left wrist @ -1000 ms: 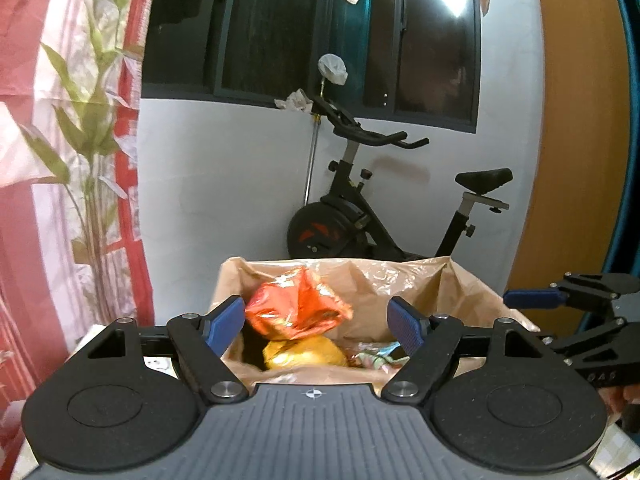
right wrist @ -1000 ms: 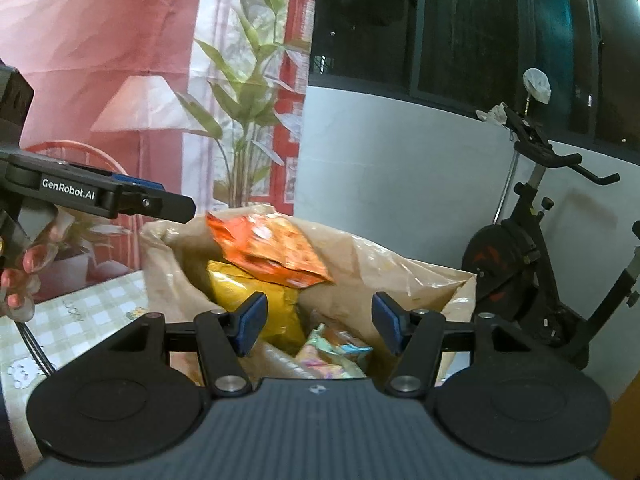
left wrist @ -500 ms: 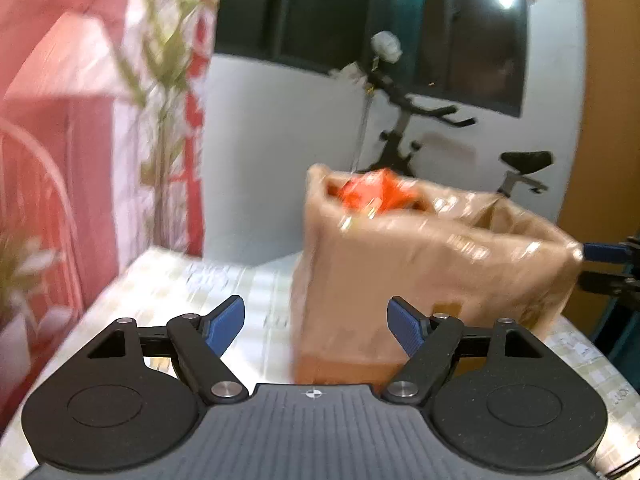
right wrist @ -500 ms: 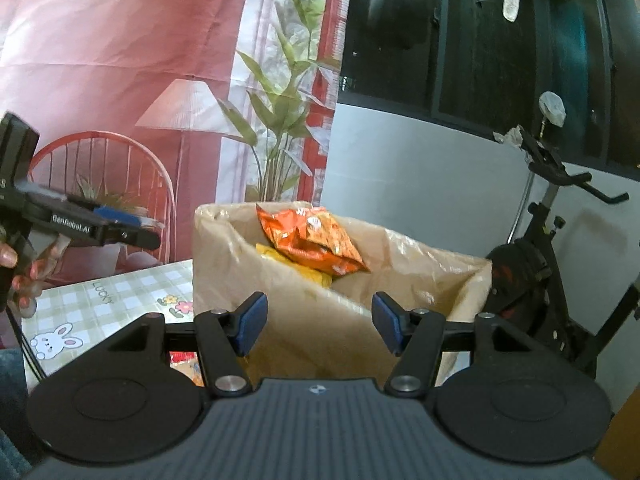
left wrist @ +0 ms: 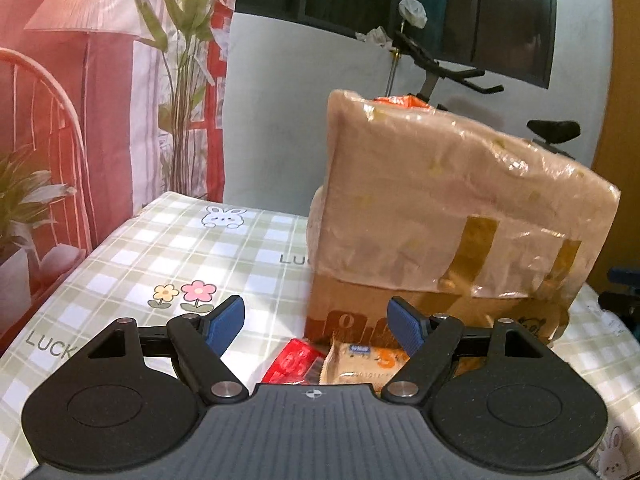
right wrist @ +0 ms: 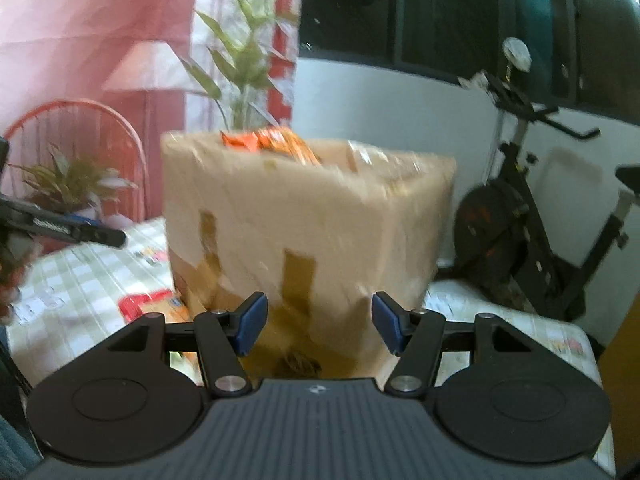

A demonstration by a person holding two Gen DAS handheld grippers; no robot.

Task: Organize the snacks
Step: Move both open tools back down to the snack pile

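- Table [left wrist: 132, 248] w/ green-white checked cloth, printed w/ rabbit, flowers and letters, takes the lower part of both views.
- Cardboard box [left wrist: 452, 216] stands on the table, its upper part wrapped in clear plastic w/ brown tape strips; it fills the middle of both views. In right wrist view the box is blurred.
- Exercise bike [right wrist: 528, 216] stands behind the table by the white wall, on the right side of the box.
- Orange snack bag [right wrist: 276, 142] is inside the box, only its top edge shows over the rim.
- Left gripper [left wrist: 316, 322] is low over the table, just in front of the box; fingers spread, nothing between the blue pads.
- Right gripper [right wrist: 316, 322] points at the front wall of the box; fingers spread too, apart from the box, nothing pinched.
- Beige snack pack [left wrist: 360, 360] w/ orange print lies on the table at the foot of the box, seen between the left gripper's fingers but not touched by them.
- Red snack pack [left wrist: 292, 362] lies just beside the beige one, on its left, partly hidden by the gripper body.
- In right wrist view a red-orange pack is seen left of the box; too blurred to tell more.
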